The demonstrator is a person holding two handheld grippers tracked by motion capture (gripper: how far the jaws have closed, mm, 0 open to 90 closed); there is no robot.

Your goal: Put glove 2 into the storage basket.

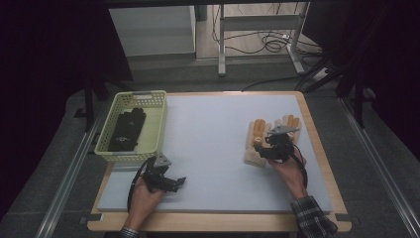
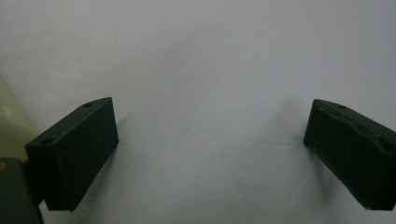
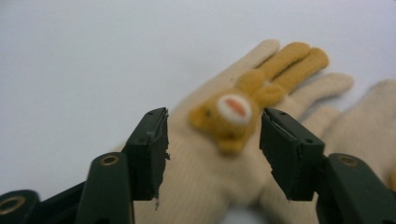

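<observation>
Two cream knitted gloves lie side by side on the white mat at the right. The near one [image 1: 253,148] [image 3: 201,186] carries an orange plush bunny [image 3: 243,105], and the other glove [image 1: 289,121] [image 3: 369,121] lies beside it. My right gripper [image 1: 263,145] [image 3: 214,135] hovers over the bunny glove's cuff end. Its jaws stand apart on either side of the glove and do not press on it. My left gripper [image 1: 179,182] [image 2: 210,135] rests low over bare mat at the front left, open with nothing between its jaws.
A pale yellow basket [image 1: 157,124] [image 2: 9,126] stands at the mat's back left, with dark gloves [image 1: 128,126] inside. The white mat [image 1: 213,148] lies on a wooden table with a raised rim. Beyond the table are desk legs and cables on the floor.
</observation>
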